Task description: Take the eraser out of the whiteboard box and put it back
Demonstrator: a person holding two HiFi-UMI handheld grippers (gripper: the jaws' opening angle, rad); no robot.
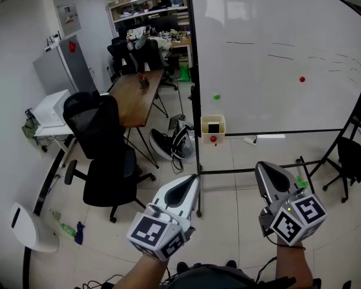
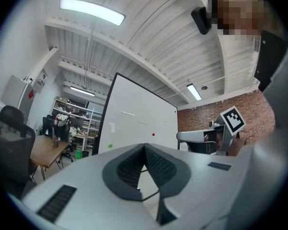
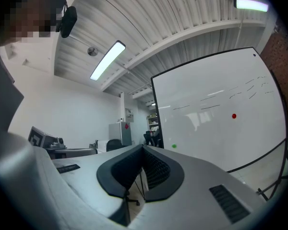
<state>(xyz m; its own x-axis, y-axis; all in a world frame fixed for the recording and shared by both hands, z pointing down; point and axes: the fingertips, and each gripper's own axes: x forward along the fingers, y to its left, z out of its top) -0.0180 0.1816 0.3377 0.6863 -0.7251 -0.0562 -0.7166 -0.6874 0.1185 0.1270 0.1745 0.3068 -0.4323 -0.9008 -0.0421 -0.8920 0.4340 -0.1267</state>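
1. L gripper [image 1: 194,179] — jaws together, nothing between 'em.
2. R gripper [image 1: 260,167] — closed too, empty.
3. Eraser [image 1: 213,127] sits in box [image 1: 205,131] at whiteboard's [image 1: 277,71] lower-left corner, well apart from both grippers.

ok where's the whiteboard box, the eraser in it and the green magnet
whiteboard box [image 1: 205,136]: head view, its front wall, lower left
eraser [image 1: 213,127]: head view, dark top showing in the box
green magnet [image 1: 216,97]: head view, its middle
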